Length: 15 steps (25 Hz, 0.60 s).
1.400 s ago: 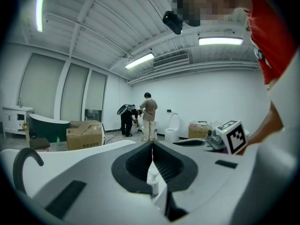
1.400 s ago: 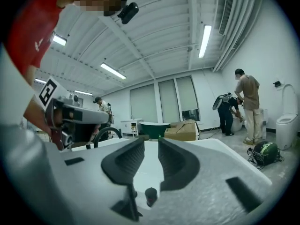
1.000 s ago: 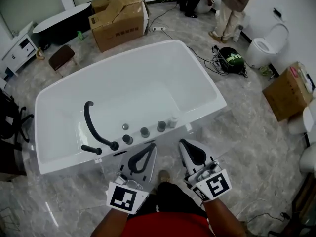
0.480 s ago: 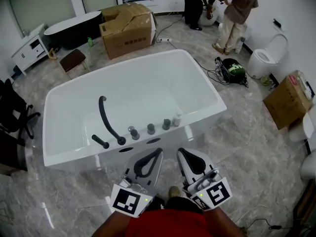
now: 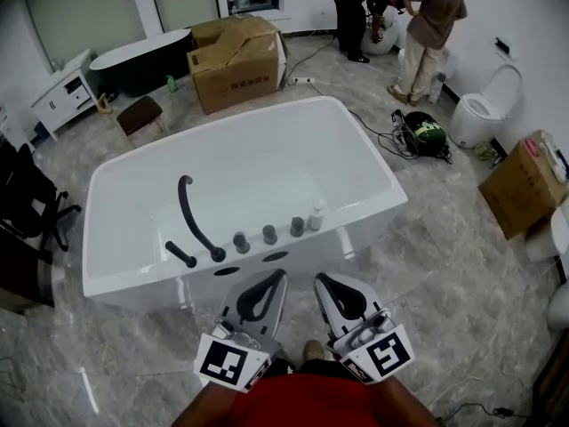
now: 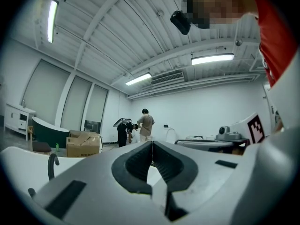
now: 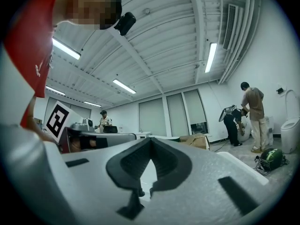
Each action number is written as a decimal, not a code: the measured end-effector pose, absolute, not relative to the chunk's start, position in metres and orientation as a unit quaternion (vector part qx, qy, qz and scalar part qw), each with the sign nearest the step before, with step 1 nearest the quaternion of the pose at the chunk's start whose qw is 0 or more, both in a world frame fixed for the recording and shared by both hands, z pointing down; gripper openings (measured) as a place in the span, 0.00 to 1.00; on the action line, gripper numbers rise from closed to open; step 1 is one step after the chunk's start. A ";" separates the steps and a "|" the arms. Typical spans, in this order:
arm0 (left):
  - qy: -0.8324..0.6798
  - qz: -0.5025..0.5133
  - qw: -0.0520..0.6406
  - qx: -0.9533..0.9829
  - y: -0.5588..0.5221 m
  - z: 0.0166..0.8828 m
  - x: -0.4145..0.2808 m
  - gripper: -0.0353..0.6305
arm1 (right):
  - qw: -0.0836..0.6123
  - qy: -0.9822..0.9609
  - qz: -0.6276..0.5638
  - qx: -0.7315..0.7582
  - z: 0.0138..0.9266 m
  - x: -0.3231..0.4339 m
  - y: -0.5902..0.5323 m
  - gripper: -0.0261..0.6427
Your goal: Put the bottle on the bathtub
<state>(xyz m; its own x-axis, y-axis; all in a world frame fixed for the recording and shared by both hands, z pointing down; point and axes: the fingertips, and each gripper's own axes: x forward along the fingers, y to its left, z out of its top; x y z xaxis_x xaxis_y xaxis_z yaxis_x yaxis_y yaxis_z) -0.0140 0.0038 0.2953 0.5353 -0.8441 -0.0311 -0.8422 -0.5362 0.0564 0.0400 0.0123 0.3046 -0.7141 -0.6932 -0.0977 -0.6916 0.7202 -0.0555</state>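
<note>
The white bathtub (image 5: pixel 373 163) fills the middle of the head view. A small pale bottle (image 5: pixel 316 215) stands upright on its near rim, at the right end of a row of grey knobs (image 5: pixel 268 234), beside a black curved spout (image 5: pixel 190 213). My left gripper (image 5: pixel 276 275) and right gripper (image 5: pixel 320 279) are held side by side low in the picture, just short of the tub's near side, pointing at it. Both are shut with nothing between the pads. In the left gripper view the left gripper (image 6: pixel 152 143) shows its jaws closed; in the right gripper view so does the right gripper (image 7: pixel 150 138).
A cardboard box (image 5: pixel 236 52), a dark bathtub (image 5: pixel 133 56) and a brown stool (image 5: pixel 140 114) stand behind the tub. A green bag with cables (image 5: pixel 425 132), a toilet (image 5: pixel 480 105) and another box (image 5: pixel 524 181) are at the right. Two people (image 5: pixel 436 16) stand at the back.
The head view has shifted, so the tub and room sit differently in the picture. Both grippers stay shut and close together near the person's body.
</note>
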 end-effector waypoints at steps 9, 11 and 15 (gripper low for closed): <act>-0.485 -0.025 0.015 0.874 0.001 0.299 -0.008 0.07 | 0.047 0.928 -0.002 -0.370 0.309 0.044 0.012 0.04; -0.484 -0.026 0.017 0.874 0.000 0.300 -0.007 0.07 | 0.043 0.927 -0.001 -0.371 0.310 0.045 0.011 0.04; -0.480 -0.025 0.023 0.877 -0.003 0.303 -0.002 0.07 | 0.037 0.926 -0.001 -0.375 0.311 0.050 0.009 0.04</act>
